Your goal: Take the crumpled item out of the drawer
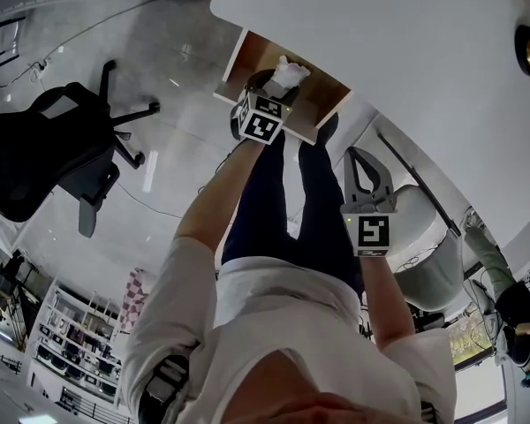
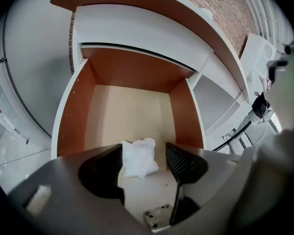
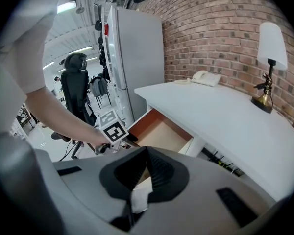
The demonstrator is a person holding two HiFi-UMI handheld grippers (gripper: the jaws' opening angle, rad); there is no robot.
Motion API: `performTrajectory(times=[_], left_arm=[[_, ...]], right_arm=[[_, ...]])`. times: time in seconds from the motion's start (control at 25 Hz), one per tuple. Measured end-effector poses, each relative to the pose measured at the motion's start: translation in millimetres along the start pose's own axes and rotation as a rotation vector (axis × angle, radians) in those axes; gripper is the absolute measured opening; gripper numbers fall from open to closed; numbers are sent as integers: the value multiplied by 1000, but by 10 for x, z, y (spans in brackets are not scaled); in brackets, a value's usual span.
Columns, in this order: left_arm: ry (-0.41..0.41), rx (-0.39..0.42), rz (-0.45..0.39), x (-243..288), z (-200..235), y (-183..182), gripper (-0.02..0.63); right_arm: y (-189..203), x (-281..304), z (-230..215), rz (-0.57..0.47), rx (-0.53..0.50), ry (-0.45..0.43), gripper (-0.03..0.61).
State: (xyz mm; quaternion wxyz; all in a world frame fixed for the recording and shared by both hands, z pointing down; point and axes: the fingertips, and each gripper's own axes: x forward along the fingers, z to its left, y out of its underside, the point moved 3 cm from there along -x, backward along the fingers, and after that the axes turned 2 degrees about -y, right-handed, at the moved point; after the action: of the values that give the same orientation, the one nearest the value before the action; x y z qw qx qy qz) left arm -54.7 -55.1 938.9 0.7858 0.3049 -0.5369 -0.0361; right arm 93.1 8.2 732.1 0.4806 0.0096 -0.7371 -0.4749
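Quick status on the drawer job: not done yet, but close. The drawer (image 2: 71, 116) was already pulled open under the desk (image 3: 225, 116), so that part needed nothing more.

My left gripper (image 2: 144, 153) was down inside the drawer with its jaws spread wide. The wad (image 2: 138, 158) sat on the drawer floor right between them. It was a white crumpled thing, paper or tissue, I couldn't say which. It lay closer to the left pad (image 2: 118, 155), maybe brushing it, with a clear gap over to the right pad. So I hadn't gripped it, and the wad was lying loose with nothing lifting it. Everything else in front of the jaws was bare drawer bottom, so nothing looked in the way.

My right gripper (image 3: 146, 153) was held back, well off to the right of the left one and nowhere near the drawer. Its jaws were pressed together. There was a pale patch low down behind the tips, and I honestly couldn't tell what that was. I wouldn't count it as holding anything.

The way I read it, the reach and line-up were sorted. What was left was closing on the wad, lifting it over the front edge, and getting it out. Being soft and crumpled, it would probably squash a fair bit before the pads got a proper hold.
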Motion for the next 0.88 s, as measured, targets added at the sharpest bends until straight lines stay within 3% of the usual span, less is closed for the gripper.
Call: performTrajectory(times=[0.2, 0.4, 0.6, 0.88], left_arm=[[-3, 11, 61, 233, 60, 66, 284], [-23, -11, 177, 401, 140, 160, 270], [-4, -26, 193, 468, 145, 107, 270], [4, -26, 296, 631, 183, 178, 268]], right_arm=[[21, -50, -37, -1, 8, 10, 8], [23, -44, -41, 2, 9, 6, 8], [16, -6, 9, 2, 6, -5, 9], [37, -7, 22, 17, 13, -10, 8]])
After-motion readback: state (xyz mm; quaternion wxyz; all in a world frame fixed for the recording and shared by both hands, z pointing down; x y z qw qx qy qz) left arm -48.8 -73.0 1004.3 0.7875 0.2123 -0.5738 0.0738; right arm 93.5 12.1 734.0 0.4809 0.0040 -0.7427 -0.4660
